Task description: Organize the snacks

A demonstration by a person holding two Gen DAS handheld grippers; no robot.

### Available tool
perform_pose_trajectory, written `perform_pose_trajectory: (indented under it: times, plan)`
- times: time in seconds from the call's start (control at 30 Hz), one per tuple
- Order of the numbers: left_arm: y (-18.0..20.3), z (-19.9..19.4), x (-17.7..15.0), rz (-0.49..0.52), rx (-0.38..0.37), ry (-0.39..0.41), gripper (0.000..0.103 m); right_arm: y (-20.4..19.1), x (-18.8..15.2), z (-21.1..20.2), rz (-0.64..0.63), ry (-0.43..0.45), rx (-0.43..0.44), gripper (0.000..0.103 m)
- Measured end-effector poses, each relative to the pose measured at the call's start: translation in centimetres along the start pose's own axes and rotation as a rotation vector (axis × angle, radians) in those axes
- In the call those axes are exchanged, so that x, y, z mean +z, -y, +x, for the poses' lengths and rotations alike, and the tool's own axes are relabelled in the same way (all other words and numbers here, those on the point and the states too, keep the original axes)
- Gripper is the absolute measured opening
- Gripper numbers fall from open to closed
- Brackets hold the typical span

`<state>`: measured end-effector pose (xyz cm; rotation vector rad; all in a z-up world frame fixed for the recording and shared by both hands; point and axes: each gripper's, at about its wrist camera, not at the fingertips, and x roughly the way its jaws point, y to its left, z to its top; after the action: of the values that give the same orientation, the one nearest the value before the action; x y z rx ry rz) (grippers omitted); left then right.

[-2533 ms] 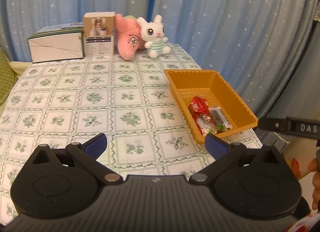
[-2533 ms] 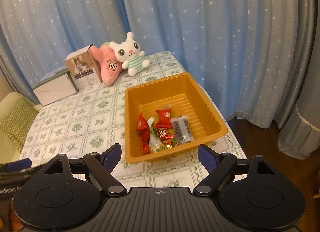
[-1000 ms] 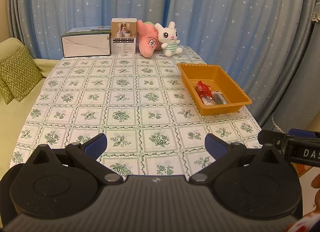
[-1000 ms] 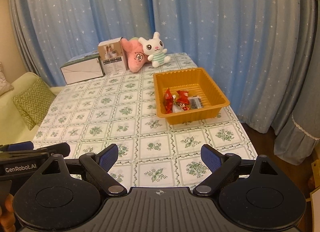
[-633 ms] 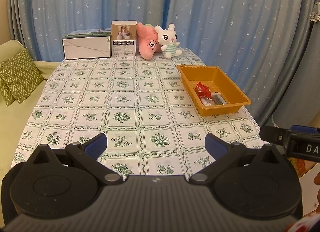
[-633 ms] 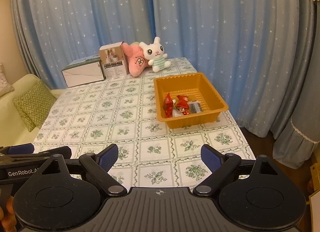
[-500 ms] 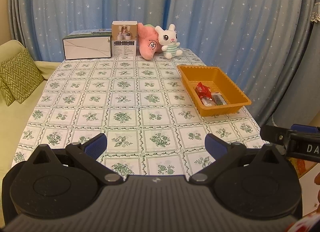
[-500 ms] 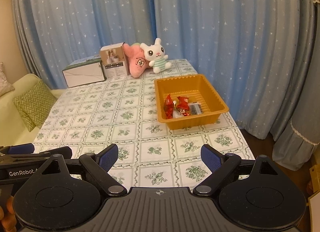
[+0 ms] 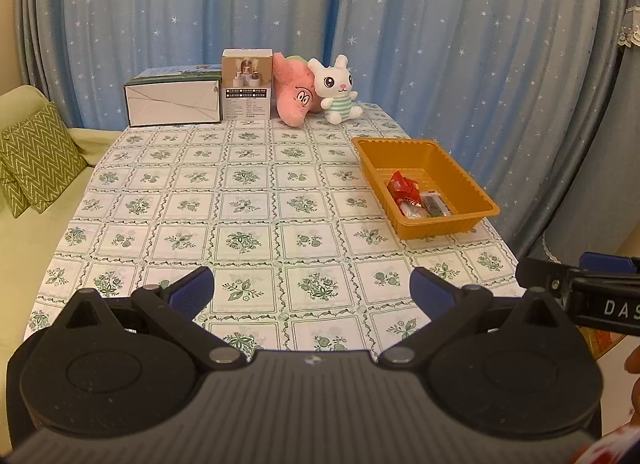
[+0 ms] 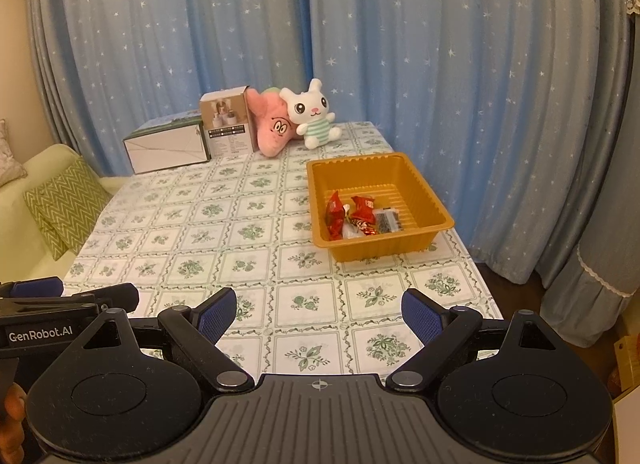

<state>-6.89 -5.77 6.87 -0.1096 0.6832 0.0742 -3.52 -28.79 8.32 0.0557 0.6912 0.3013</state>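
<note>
So the orange tray was the anchor here — everything else sat relative to it. Far off to its left, past the edge of the table, a green zigzag cushion leaned on a pale sofa. Up at the back of the table, left of the tray and well apart from it, a flat white box and a taller beige carton stood side by side, then a pink plush and a white bunny plush touching each other. My guess is those were just parked against the curtain to leave the middle free for sorting.

The snacks — red wrappers, a dark bar, something clear — were all bunched in the near part of the tray, none loose on the cloth that I could see, so the tidying looked pretty much done. The tray sat close to the table's right edge, probably so the right hand could drop stuff in easily.

Both tools hung over the near end, well short of the tray: left gripper with its blue pads wide apart and nothing between them, right gripper the same — spread and empty.
</note>
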Motion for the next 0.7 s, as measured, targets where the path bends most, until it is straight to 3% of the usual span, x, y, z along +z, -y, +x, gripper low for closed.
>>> perform_pose_trajectory:
  times: [0.7]
  plan:
    - [0.15, 0.00, 0.00, 0.004, 0.004, -0.002, 0.103, 0.20, -0.26, 0.38, 0.010, -0.003, -0.001, 0.089]
